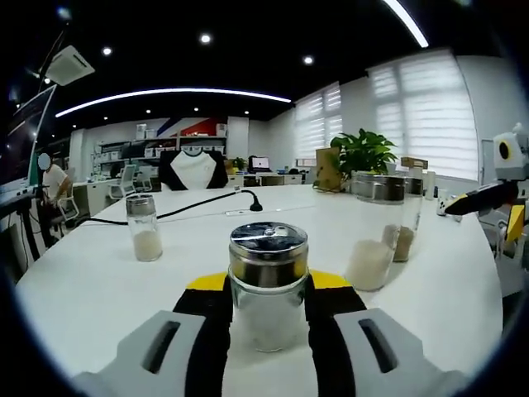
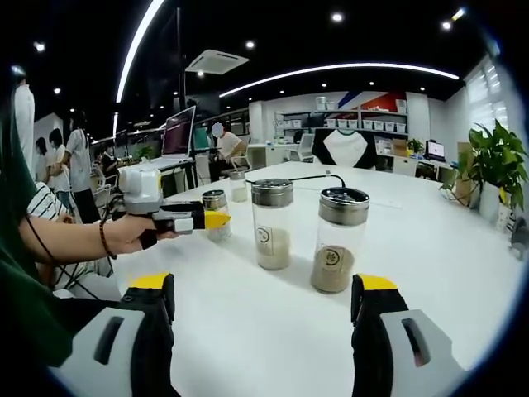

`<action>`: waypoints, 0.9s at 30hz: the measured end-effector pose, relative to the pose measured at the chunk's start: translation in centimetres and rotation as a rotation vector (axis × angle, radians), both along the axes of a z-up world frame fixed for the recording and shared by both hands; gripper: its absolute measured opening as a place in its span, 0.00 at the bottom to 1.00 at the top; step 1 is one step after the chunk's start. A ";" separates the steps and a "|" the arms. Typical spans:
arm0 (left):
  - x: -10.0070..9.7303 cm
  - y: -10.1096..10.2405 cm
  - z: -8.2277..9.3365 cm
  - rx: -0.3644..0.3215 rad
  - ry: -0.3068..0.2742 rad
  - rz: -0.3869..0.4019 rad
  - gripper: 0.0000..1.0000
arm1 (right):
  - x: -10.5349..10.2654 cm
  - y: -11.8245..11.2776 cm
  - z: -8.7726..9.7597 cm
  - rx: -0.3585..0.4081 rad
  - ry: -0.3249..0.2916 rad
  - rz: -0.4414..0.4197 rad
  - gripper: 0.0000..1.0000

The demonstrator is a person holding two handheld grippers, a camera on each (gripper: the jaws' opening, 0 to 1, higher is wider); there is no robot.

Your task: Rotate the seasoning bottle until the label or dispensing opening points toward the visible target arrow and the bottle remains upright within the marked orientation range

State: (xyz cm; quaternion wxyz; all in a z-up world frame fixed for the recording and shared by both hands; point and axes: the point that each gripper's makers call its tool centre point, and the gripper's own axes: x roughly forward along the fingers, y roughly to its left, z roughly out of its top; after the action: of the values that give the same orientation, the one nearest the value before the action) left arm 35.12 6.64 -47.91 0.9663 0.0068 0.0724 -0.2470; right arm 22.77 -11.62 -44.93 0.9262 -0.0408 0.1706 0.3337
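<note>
My left gripper (image 1: 267,318) is clenched on the seasoning bottle (image 1: 268,285), which stands upright on the white table (image 1: 91,281), long axis vertical between my jaws. My right gripper (image 2: 264,331) hangs released, well apart, two other bottles (image 2: 306,236) before it. I judge the left does the turning.

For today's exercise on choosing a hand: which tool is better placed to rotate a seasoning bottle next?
Left. The left tool already has a seasoning bottle standing between its jaws; the right tool is open, short of any bottle.
</note>
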 end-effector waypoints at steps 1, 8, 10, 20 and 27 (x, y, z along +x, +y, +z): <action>0.0 0.0 0.0 -0.002 0.002 -0.010 0.36 | 0.0 0.0 0.0 0.001 0.001 0.000 0.90; -0.1 -0.1 0.0 -0.010 -0.003 -0.066 0.36 | -0.1 -0.1 0.0 0.002 0.001 -0.003 0.90; -0.1 -0.2 0.0 -0.004 -0.005 -0.084 0.36 | -0.1 -0.1 0.0 -0.001 0.001 -0.002 0.90; -0.3 -0.4 0.0 -0.003 -0.002 -0.170 0.36 | 0.1 0.0 0.1 0.001 -0.001 -0.002 0.90; -0.4 -0.4 0.0 -0.004 -0.002 -0.239 0.36 | 0.1 0.1 0.2 0.001 -0.002 0.000 0.90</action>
State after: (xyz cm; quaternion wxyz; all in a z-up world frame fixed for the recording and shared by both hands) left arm 34.70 6.23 -47.90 0.9300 0.0137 0.0696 -0.3607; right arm 22.83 -11.55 -44.76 0.9265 -0.0408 0.1693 0.3336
